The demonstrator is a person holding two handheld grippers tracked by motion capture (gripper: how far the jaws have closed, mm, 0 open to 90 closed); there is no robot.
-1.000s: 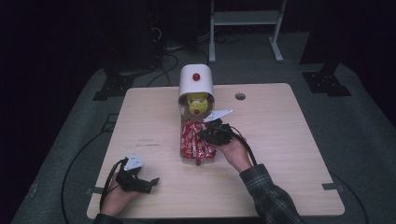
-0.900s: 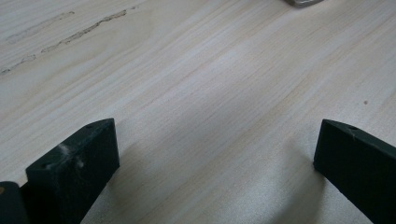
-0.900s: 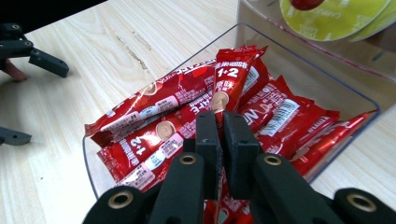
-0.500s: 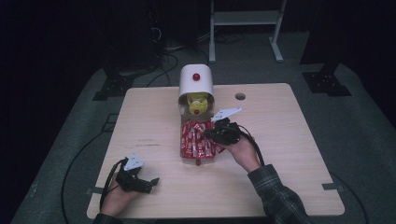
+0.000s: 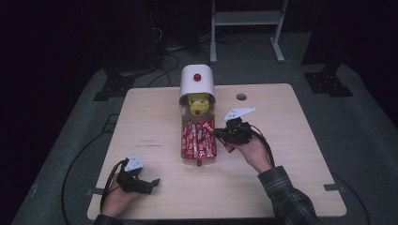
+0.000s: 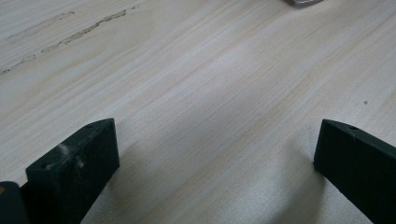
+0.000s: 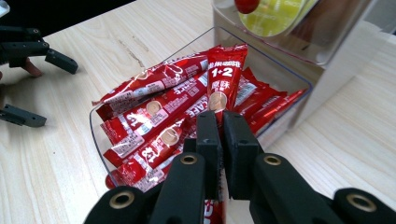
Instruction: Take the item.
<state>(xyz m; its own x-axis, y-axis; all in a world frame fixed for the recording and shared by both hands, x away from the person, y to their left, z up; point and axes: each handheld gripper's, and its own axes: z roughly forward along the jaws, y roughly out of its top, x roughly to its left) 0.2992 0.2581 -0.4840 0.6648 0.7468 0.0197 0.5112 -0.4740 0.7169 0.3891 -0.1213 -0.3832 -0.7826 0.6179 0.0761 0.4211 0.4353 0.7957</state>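
A white dispenser [image 5: 197, 82] stands at the table's far middle, with a clear tray [image 5: 182, 157] in front of it holding several red coffee sachets [image 5: 197, 138]. My right gripper [image 5: 220, 133] hangs at the tray's right edge, shut on one red sachet [image 7: 229, 79] that points up and away over the tray [image 7: 93, 128]. Its jaws are pressed together on the sachet's lower end in the right gripper view [image 7: 222, 121]. My left gripper [image 5: 150, 185] rests near the table's front left, open, with bare wood between its jaws [image 6: 215, 149]. It appears again, open, beyond the tray [image 7: 46, 88].
A round hole [image 5: 241, 97] sits in the tabletop behind my right hand. The dispenser's clear front [image 7: 299, 28] shows a yellow pack and a red knob. Bare wood stretches left and right of the tray. Dark floor and a white stand [image 5: 246, 18] lie beyond the table.
My right gripper has drifted a little right and up with the sachet, away from the pile. The left gripper has stayed put.
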